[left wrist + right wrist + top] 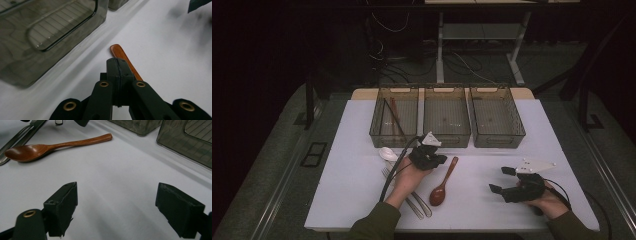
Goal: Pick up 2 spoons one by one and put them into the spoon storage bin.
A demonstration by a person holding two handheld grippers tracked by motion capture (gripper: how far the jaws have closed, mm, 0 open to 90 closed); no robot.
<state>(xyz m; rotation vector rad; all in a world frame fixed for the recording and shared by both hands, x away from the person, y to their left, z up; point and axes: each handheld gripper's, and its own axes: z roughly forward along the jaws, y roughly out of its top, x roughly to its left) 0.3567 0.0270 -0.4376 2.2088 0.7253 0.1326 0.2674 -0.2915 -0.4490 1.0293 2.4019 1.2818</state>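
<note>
The wooden spoon (443, 184) is glossy reddish brown. It lies on a plain white bench (352, 190). Three bins (447, 118) at upper centre of the frame are smoky, see-through grey with ribbed, lined floors. Both tongs, left (435, 159) and right (499, 180), are matte black with brass-coloured rivets. The sleeves (377, 225) are olive green.

Three bins (447, 120) side by side behind wooden spoon (443, 184), forks (409, 197) left of spoon
</note>
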